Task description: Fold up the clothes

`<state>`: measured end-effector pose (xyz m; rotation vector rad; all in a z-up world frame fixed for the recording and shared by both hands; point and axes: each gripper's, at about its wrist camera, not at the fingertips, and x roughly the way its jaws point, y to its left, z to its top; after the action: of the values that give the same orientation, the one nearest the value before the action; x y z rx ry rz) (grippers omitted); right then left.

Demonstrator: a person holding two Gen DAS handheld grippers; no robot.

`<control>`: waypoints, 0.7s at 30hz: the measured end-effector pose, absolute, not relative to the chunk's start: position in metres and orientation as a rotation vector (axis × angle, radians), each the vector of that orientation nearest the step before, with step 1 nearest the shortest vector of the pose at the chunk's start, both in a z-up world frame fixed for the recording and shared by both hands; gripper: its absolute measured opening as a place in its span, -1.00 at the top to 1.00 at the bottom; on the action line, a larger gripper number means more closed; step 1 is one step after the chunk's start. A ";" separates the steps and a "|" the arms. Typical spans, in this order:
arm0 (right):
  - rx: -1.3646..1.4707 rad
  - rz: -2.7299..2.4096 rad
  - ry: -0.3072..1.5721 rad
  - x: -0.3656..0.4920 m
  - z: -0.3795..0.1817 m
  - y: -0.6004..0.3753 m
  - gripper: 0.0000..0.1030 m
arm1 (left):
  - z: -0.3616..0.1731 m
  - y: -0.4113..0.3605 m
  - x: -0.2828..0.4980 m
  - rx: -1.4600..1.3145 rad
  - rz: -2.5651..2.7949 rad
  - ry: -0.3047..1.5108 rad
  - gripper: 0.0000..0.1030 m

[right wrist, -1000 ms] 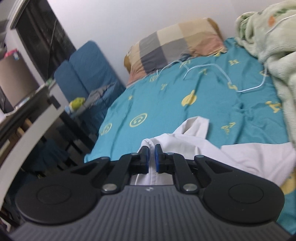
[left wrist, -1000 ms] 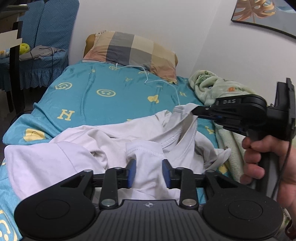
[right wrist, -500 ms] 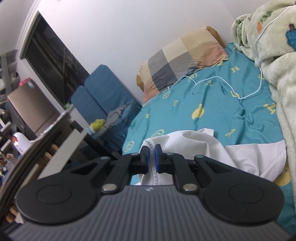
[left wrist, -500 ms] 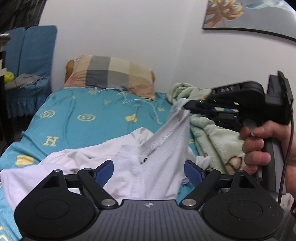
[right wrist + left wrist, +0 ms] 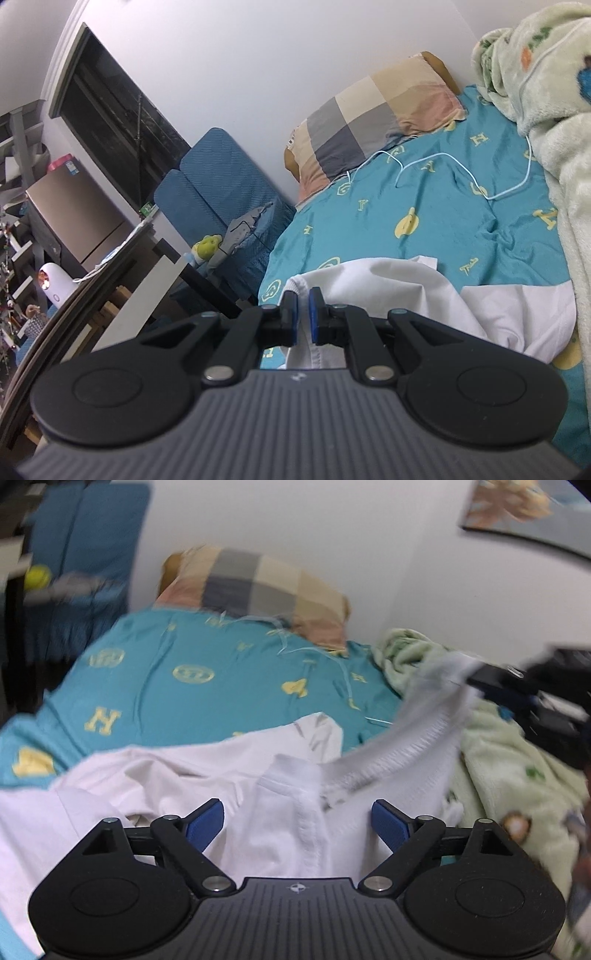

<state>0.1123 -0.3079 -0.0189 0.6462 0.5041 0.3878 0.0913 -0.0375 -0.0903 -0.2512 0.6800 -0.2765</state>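
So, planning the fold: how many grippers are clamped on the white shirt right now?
1. The right gripper is shut on the white shirt, pinching its edge off the bed. The left gripper stands open over the collar, gripping nothing.

Soft indoor light, motion-blurred left view

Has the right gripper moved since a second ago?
Yes. In the left wrist view the right gripper, shut on the white shirt, has risen against the green blanket, lifting the collar.
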 end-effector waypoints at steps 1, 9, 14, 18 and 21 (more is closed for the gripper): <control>0.648 0.390 0.505 0.112 -0.019 -0.308 0.82 | -0.093 -0.036 0.098 -0.273 -0.272 0.697 -0.68; 0.663 0.396 0.501 0.113 -0.017 -0.309 0.82 | -0.102 -0.047 0.108 -0.213 -0.323 0.743 -0.47; 0.664 0.384 0.498 0.112 -0.018 -0.310 0.82 | -0.106 -0.056 0.103 -0.144 -0.305 0.771 0.28; 0.665 0.367 0.493 0.112 -0.018 -0.313 0.82 | -0.105 -0.048 0.099 -0.168 -0.270 0.772 0.80; 0.667 0.352 0.492 0.111 -0.018 -0.316 0.82 | -0.097 -0.037 0.095 -0.223 -0.248 0.739 0.82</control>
<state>0.1114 -0.3161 -0.0184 0.6673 0.4921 0.3518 0.0949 -0.0371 -0.0969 -0.2226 0.7388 -0.2485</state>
